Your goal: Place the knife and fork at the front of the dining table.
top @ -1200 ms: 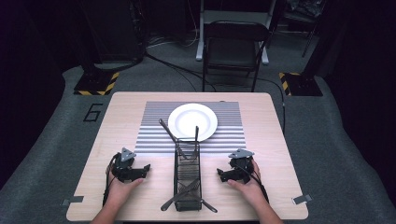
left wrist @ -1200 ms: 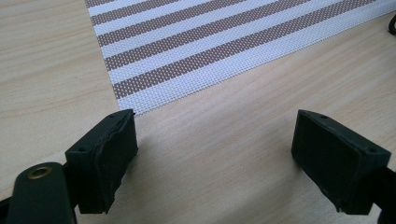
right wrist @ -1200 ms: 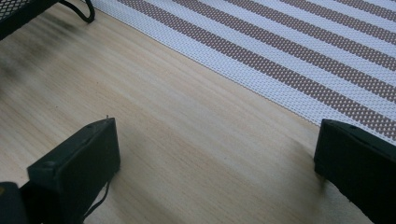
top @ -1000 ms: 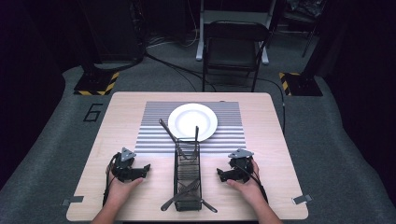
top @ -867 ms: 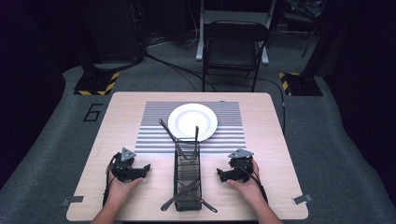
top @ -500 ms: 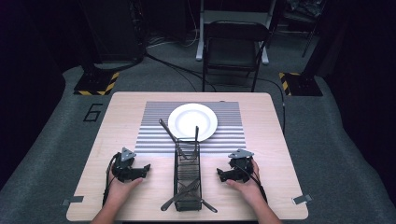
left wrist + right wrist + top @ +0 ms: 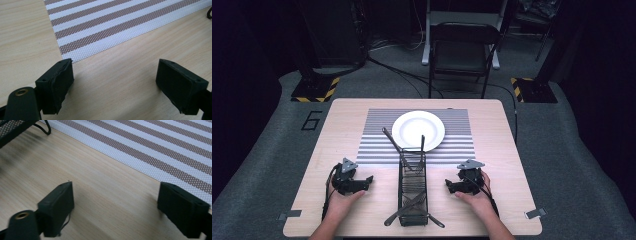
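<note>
A black wire mesh caddy [image 7: 413, 192] lies lengthwise at the table's near middle. Dark cutlery [image 7: 391, 141] sticks out of its far end, and more cutlery [image 7: 401, 214] out of its near end. Beyond it, a white plate [image 7: 418, 130] sits on a striped placemat [image 7: 377, 135]. My left gripper [image 7: 368, 179] rests on the wood left of the caddy, jaws wide open over bare table [image 7: 115, 72]. Right of the caddy rests my right gripper [image 7: 448, 186], pointing toward it. Its jaws have just been closing a little and stand open, with nothing between them [image 7: 115, 192].
The placemat's edge [image 7: 112, 22] lies just past the left jaws. In the right gripper view the placemat [image 7: 150, 150] runs across the top and a corner of the caddy [image 7: 15, 130] shows at upper left. A folding chair [image 7: 462, 50] stands beyond the table.
</note>
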Motion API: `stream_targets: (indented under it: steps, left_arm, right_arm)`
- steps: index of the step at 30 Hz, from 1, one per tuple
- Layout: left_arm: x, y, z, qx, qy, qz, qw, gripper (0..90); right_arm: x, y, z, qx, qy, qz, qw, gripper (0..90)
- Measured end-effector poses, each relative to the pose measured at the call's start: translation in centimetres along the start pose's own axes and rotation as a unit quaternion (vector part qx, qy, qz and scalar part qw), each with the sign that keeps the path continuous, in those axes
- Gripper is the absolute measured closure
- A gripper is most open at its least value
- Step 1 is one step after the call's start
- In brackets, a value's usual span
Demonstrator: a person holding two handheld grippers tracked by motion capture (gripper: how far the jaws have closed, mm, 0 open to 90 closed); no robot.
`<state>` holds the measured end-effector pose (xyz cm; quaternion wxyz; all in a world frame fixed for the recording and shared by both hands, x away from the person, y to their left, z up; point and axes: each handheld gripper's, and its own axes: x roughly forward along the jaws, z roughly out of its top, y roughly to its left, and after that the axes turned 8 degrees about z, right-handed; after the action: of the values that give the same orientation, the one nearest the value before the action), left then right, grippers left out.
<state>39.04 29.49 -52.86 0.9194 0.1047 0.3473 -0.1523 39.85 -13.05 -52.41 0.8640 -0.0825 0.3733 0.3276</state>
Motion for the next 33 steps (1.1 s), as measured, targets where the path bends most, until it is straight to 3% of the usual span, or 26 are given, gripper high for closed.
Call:
stream_targets:
  steps: [6,10,13,17,33]
  left_arm:
    - [0.0,0.0,0.0,0.000,-0.002,0.000,1.0000,14.5]
    - [0.0,0.0,0.0,0.000,-0.002,0.000,1.0000,14.5]
    - [0.0,0.0,0.0,0.000,-0.002,0.000,1.0000,14.5]
    - [0.0,0.0,0.0,0.000,-0.002,0.000,1.0000,14.5]
    - [0.0,0.0,0.0,0.000,-0.001,0.000,1.0000,14.5]
  right_arm:
    - [-0.4,0.0,0.1,0.006,-0.006,0.004,1.0000,16.6]
    - [-0.7,0.2,0.3,0.010,-0.009,0.013,0.9998,23.2]
    - [-1.1,0.4,0.6,-0.001,-0.009,0.016,0.9998,27.2]
    - [-1.4,0.6,1.0,-0.011,-0.005,0.039,0.9992,33.3]
    - [-3.1,2.5,2.2,-0.025,-0.008,0.059,0.9979,37.3]
